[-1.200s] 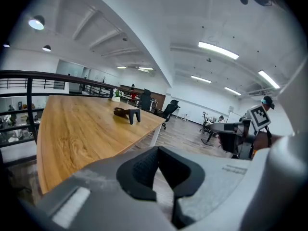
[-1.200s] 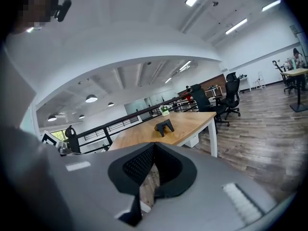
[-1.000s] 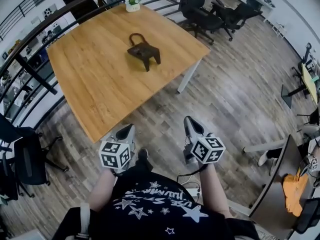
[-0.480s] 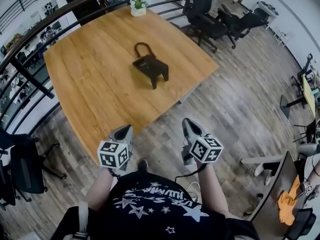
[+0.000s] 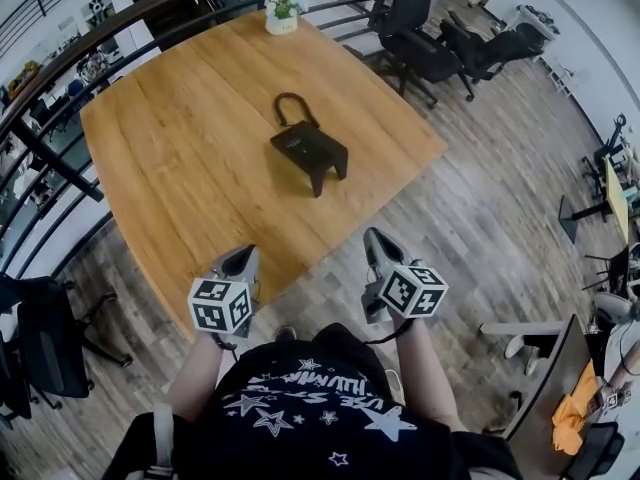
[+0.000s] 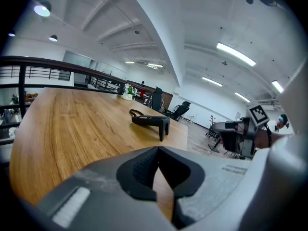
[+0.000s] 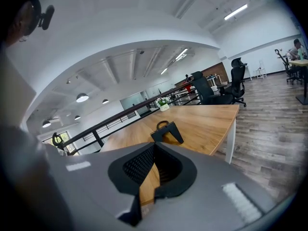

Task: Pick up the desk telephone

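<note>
1. A black, wedge-shaped desk telephone (image 5: 312,153) with a dark looped cord at its far end sits on a light wooden counter (image 5: 170,158), around the middle and nearer the right-hand edge, with neither gripper touching it
2. The grey left gripper (image 5: 243,258), a marker cube at its rear, is held at the counter's near edge, well apart from the telephone; its jaws are closed with nothing between them
3. The matching right gripper (image 5: 377,243) is held beside it over the wood-plank floor (image 5: 480,198), just off the counter's near-right edge; its jaws are also pressed together and empty
4. Both grippers point towards the telephone, carried by a person in a dark star-printed shirt (image 5: 300,418)
5. A small potted plant in a white pot (image 5: 282,15) stands at the counter's far corner, black office chairs (image 5: 420,43) sit beyond its far-right side, and a dark metal railing (image 5: 60,68) curves along its left
</note>
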